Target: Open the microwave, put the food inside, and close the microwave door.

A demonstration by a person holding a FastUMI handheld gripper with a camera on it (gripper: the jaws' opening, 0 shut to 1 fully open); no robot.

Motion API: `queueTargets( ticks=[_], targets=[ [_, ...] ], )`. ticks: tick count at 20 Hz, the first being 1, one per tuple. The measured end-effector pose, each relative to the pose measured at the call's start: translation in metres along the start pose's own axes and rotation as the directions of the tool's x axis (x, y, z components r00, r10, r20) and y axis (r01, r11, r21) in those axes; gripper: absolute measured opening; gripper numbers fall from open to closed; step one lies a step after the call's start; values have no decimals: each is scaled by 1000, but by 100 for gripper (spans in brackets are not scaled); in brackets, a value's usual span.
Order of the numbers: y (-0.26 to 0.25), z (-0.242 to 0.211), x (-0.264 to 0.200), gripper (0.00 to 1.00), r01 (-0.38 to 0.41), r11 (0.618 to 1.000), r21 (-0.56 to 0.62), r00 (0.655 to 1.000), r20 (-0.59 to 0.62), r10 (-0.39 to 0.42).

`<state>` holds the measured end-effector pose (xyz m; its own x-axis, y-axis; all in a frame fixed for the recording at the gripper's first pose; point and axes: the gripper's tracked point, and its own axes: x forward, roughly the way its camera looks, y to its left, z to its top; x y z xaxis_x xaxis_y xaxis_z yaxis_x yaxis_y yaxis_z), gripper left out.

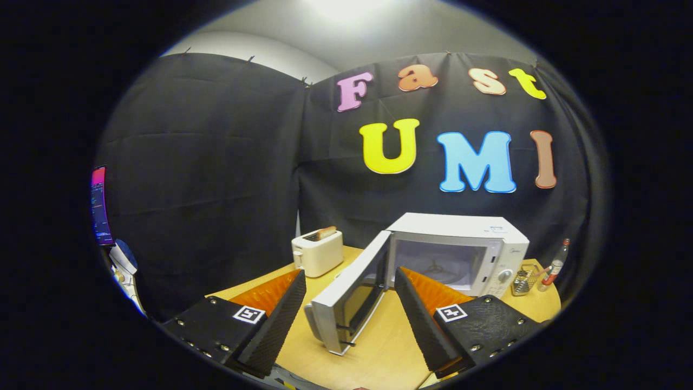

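Gripper point(349, 281) is held w/ fingers spread wide apart, nothing clamped betw. them; it is kept back from the microwave, angled down over the table point(387, 346). The swung-out door point(346, 295) is seen in the gap betw. the fingers, just ahead of them, its handle edge nearest, so the cavity is left accessible. Microwave point(460, 252) is set beyond the door, front facing the gripper; inside is seen to be lit, w/ only the turntable hub point(435, 267) made out, no food noted in it. Food is judged to be the bread point(325, 233) stuck upright in the toaster point(318, 252), which is placed left of the microwave, near the back edge. Right of the microwave, a small wire rack point(522, 281) and a bottle point(553, 270) are kept near the table's far corner.

Table is pale wood, rounded edge, matt. Booth is closed in w/ black cloth; a lit screen point(100, 206) is seen far left, light ceiling above.
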<state>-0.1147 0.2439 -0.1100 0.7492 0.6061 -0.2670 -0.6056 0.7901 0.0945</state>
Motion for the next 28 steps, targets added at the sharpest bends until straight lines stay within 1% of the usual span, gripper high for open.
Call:
queueTargets(
  ticks=[2,5,8,13,15,18,23,26,28],
  targets=[
    [-34,-5,-5,99,73,997,17,997,-11,-72],
    [-81,-15,-16,99,181,981,63,983,-36,-179],
    [-123,-33,-30,99,276,956,98,960,-85,-268],
    [-174,-76,-47,99,396,910,119,907,-207,-367],
    [-185,-97,-51,100,430,892,138,883,-273,-383],
    [-191,-128,-54,100,453,876,167,857,-352,-376],
    [-201,-184,-67,100,493,863,112,786,-481,-388],
    [-203,-209,-75,100,509,855,95,749,-538,-386],
    [-202,-229,-81,100,518,851,82,719,-582,-381]
  ],
)
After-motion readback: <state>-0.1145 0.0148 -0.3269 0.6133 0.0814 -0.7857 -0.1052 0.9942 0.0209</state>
